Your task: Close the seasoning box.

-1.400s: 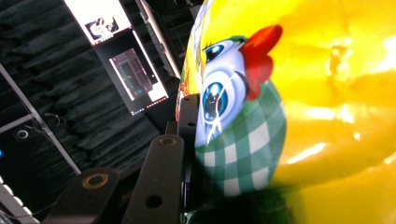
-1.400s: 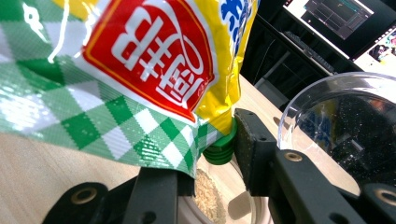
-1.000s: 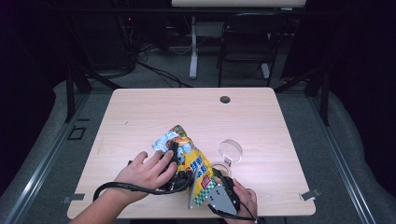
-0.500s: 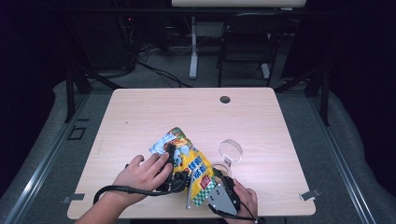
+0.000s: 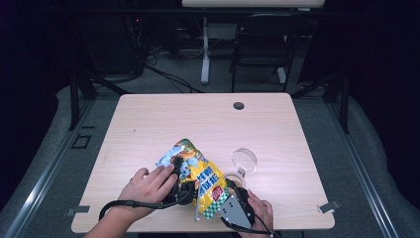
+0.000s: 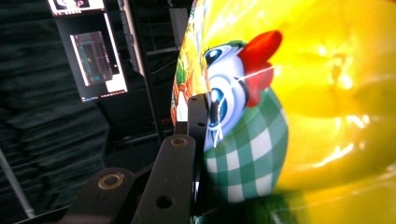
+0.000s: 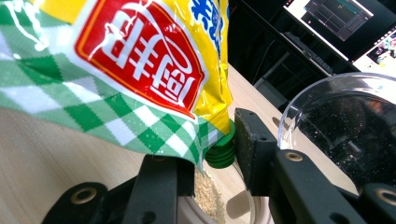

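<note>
Yellow snack pouch [image 5: 198,176] near the table's [image 5: 208,114] front edge beside a clear bowl [image 5: 244,160], left gripper [image 6: 198,135] just closing, clamped on its side, right gripper [image 7: 219,154] gripping the pouch's green spout [image 7: 220,147]

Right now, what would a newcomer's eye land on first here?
The bright yellow snack bag near the table's front edge, with both grippers on it. The left gripper, whose jaws have just been closing, pinches the bag's side; the right gripper grips its green spout over a container holding pale grains. A clear bowl stands just right of the bag.
</note>
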The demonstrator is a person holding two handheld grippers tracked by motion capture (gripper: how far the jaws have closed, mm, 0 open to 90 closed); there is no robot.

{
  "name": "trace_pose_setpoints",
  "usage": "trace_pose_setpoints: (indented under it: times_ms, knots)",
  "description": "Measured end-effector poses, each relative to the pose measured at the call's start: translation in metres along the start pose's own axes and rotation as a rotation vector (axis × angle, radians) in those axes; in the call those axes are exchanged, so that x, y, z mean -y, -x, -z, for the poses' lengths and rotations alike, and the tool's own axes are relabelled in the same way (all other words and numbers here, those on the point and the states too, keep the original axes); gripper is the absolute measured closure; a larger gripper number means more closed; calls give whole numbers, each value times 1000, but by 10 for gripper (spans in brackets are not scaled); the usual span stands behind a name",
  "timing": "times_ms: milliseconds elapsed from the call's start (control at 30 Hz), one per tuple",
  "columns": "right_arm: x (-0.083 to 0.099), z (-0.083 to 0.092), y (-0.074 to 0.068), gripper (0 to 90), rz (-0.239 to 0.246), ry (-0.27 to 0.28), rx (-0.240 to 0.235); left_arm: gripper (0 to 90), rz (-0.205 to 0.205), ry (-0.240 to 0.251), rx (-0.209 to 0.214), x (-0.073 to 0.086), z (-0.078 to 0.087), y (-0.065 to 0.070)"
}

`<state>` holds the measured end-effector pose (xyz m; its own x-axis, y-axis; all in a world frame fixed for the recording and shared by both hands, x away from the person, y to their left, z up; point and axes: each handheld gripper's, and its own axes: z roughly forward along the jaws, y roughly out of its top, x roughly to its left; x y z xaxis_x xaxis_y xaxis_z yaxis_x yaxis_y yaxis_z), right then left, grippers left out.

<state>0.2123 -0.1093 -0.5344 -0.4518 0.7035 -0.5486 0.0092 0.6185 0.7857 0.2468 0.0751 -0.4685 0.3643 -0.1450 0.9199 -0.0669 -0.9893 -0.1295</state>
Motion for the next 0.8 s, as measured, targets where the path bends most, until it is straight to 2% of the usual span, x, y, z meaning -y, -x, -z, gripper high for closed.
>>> trace_pose_setpoints:
  times_ms: [33,67,133,300,500,633,667,800]
  knots:
    - [0,0,0,699,-1,-4,-1,848,16,13,-11,1,-1,2]
    - [0,0,0,699,-2,-2,-1,849,22,4,7,1,-1,1]
    - [0,1,1,699,-5,5,1,850,48,10,18,2,-1,2]
    - [0,1,1,697,-3,13,1,852,99,25,29,5,-3,6]
    - [0,1,1,695,2,15,3,856,122,29,42,7,-3,7]
    - [0,1,1,693,3,15,2,857,119,29,49,7,-4,7]
    - [0,1,1,692,1,16,1,857,140,35,55,8,-4,8]
    - [0,2,1,685,-4,17,2,858,151,36,66,8,-5,9]
